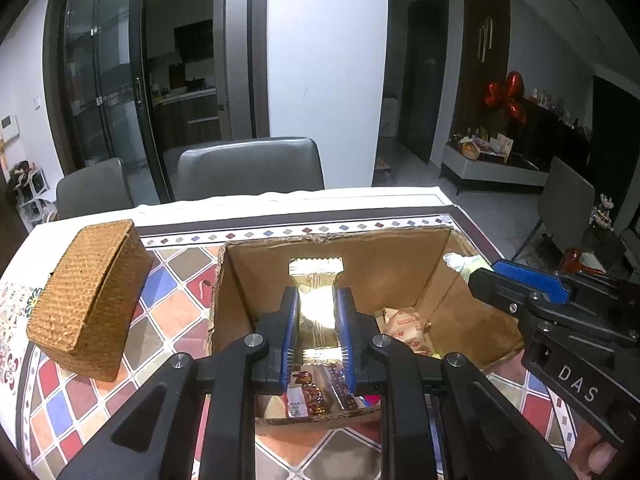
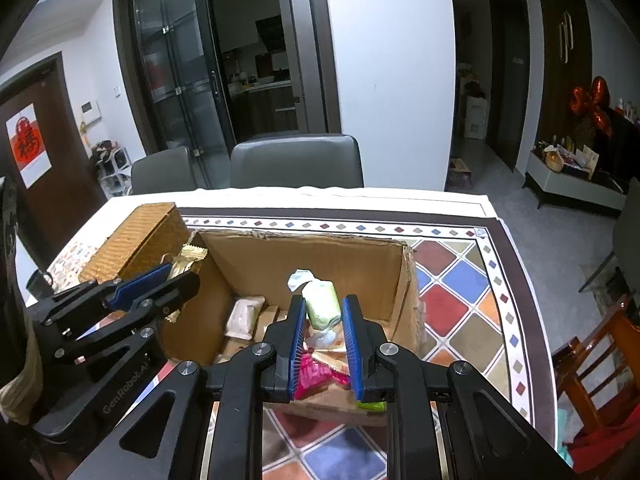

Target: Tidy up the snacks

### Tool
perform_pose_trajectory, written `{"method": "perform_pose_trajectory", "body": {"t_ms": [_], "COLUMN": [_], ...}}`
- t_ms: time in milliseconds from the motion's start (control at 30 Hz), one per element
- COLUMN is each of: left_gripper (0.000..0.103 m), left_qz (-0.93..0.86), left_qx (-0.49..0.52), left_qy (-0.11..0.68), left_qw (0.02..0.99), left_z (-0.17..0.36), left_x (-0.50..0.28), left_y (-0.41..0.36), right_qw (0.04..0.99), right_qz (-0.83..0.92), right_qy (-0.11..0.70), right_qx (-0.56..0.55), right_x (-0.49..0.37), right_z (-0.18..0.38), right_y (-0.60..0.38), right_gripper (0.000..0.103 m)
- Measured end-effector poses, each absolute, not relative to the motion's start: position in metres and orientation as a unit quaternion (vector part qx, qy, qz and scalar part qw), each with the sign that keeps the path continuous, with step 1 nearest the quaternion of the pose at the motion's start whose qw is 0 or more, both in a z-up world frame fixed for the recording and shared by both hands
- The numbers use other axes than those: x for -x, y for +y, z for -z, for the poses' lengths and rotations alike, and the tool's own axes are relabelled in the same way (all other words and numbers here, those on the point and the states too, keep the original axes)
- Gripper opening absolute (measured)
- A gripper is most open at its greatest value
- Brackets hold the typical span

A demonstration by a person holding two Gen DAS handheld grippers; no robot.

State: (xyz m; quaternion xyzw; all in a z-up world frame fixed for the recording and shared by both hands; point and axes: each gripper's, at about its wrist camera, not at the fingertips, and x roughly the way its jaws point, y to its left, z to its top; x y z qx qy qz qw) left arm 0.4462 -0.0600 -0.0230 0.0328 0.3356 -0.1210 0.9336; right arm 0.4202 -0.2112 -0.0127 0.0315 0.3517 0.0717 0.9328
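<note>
the left gripper [image 1: 318,320] pinches a gold foil snack packet [image 1: 316,280] over the open cardboard box [image 1: 340,240]; the right gripper [image 2: 323,322] clamps a pale green wrapped snack [image 2: 320,300] there. beyond, a woven basket [image 1: 88,296] sits on the tablecloth [image 1: 172,312].

- White wall [image 1: 328,60] behind two grey chairs [image 1: 250,168].
- Dark-framed glass sliding doors [image 2: 180,80] open onto a kitchen.
- Grey floor [image 2: 500,184]; dim lighting.
- Tabletop [image 2: 460,288] covered in coloured diamond tiles.

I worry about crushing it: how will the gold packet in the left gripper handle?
The gold packet looks like thin glossy foil, so probably light, crinkly and a bit slippery. It stands upright between the left gripper pads, suggesting some stiffness inside; squeezing hard might crush it.
</note>
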Motion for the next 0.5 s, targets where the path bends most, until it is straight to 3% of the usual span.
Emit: {"method": "perform_pose_trajectory", "body": {"t_ms": [133,167,200,233,300,500], "left_gripper": [0.024,0.032,0.042,0.046,0.048,0.061], "left_qz": [0.118,0.115,0.111,0.109,0.104,0.079], "left_qx": [-0.034,-0.032,-0.031,-0.03,-0.033,-0.032], "left_qy": [0.335,0.334,0.333,0.332,0.329,0.329], "left_qw": [0.934,0.935,0.936,0.937,0.938,0.94], "left_z": [0.024,0.023,0.022,0.022,0.02,0.016], "left_x": [-0.449,-0.449,-0.448,-0.448,-0.446,-0.436], "left_y": [-0.059,-0.058,-0.057,-0.057,-0.055,-0.045], "right_qw": [0.933,0.934,0.934,0.935,0.936,0.943], "right_qz": [-0.069,-0.069,-0.068,-0.066,-0.062,-0.045], "right_qy": [0.351,0.35,0.35,0.349,0.345,0.331], "right_qx": [-0.028,-0.025,-0.023,-0.02,-0.017,-0.008], "right_x": [-0.425,-0.425,-0.426,-0.425,-0.425,-0.417], "right_z": [0.014,0.015,0.014,0.014,0.013,0.005], "right_y": [-0.209,-0.208,-0.207,-0.206,-0.204,-0.204], "right_gripper": [0.021,0.022,0.025,0.03,0.047,0.072]}}
